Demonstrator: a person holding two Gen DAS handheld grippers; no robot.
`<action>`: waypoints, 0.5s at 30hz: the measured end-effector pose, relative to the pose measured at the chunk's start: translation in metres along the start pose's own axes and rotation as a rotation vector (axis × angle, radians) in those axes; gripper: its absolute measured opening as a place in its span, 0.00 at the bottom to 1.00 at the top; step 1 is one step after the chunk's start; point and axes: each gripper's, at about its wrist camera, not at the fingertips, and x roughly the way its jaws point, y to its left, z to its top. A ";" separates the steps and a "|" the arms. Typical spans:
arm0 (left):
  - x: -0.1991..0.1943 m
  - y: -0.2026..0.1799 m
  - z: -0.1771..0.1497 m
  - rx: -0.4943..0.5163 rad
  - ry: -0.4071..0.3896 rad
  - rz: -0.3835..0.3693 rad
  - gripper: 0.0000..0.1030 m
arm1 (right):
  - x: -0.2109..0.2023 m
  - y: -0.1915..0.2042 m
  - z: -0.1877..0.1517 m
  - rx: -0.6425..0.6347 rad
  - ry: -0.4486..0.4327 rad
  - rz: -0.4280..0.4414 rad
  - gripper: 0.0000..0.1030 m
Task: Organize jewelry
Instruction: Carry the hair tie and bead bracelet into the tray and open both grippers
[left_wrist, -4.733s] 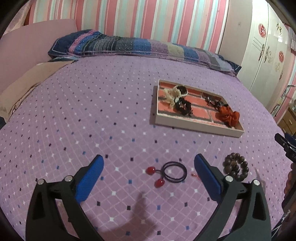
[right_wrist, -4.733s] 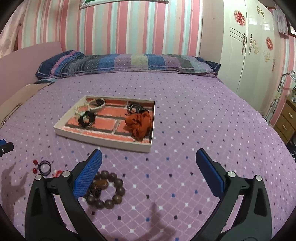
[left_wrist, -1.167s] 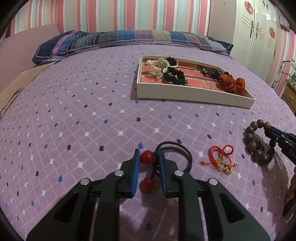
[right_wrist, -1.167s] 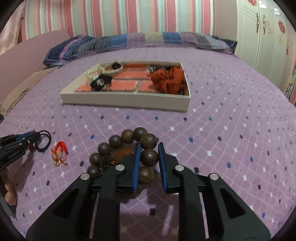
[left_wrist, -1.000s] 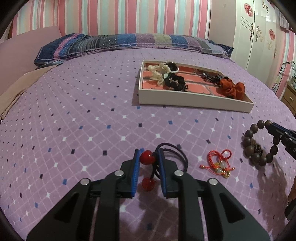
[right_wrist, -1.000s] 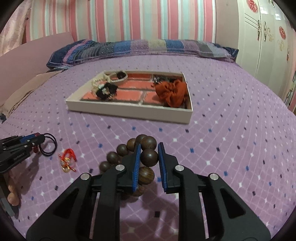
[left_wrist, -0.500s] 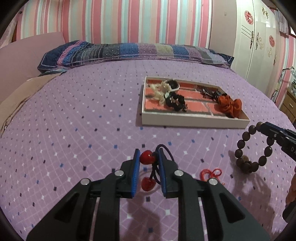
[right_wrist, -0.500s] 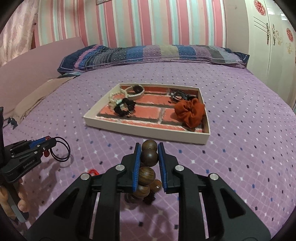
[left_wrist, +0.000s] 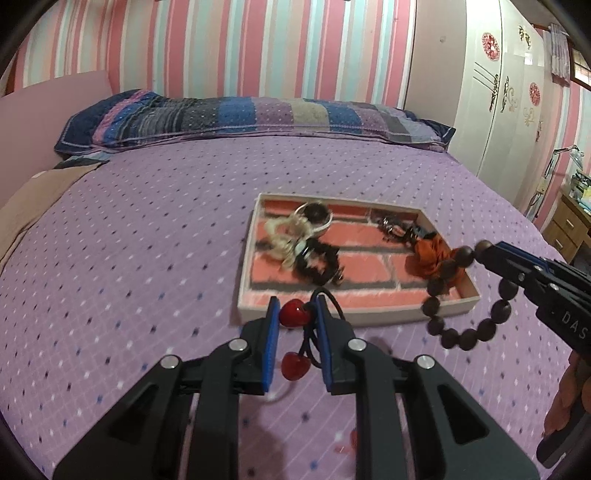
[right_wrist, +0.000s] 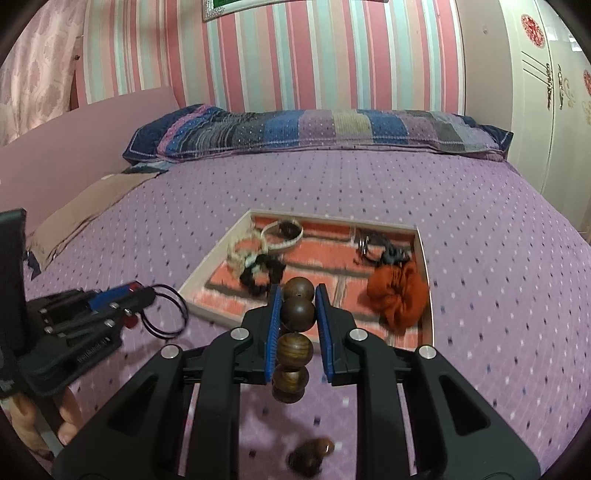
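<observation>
- Holding two pieces off the bed at once, you are carrying a cherry hair tie pinched in your left gripper and a wooden bead bracelet clamped in your right gripper; both are hanging just short of the tray ahead of the fingertips.
- Gripping only the upper cherry, the left gripper is leaving the second cherry and the black loop dangling below and beyond the pads; that loop is risking a snag on the tray's near wall as you are crossing it.
- Pinching a single round bead, the right gripper is letting the rest of the strand swing beneath it. A smooth sphere is likely to roll out between flat pads if you are jolting or tilting.
- Crowding the far side of the tray, the orange scrunchie and black scrunchie are leaving little room; releasing there is risking tangles.
- Working side by side, your two grippers are sitting near each other, so the swinging beads are liable to strike the left one.
</observation>
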 end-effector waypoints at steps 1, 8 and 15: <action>0.008 -0.003 0.007 0.003 0.007 -0.011 0.19 | 0.005 -0.002 0.007 0.000 -0.002 -0.001 0.19; 0.050 -0.009 0.032 0.008 0.021 0.000 0.19 | 0.045 -0.023 0.023 0.002 0.010 -0.050 0.19; 0.099 -0.004 0.036 -0.003 0.061 0.022 0.19 | 0.092 -0.053 0.004 0.016 0.081 -0.145 0.19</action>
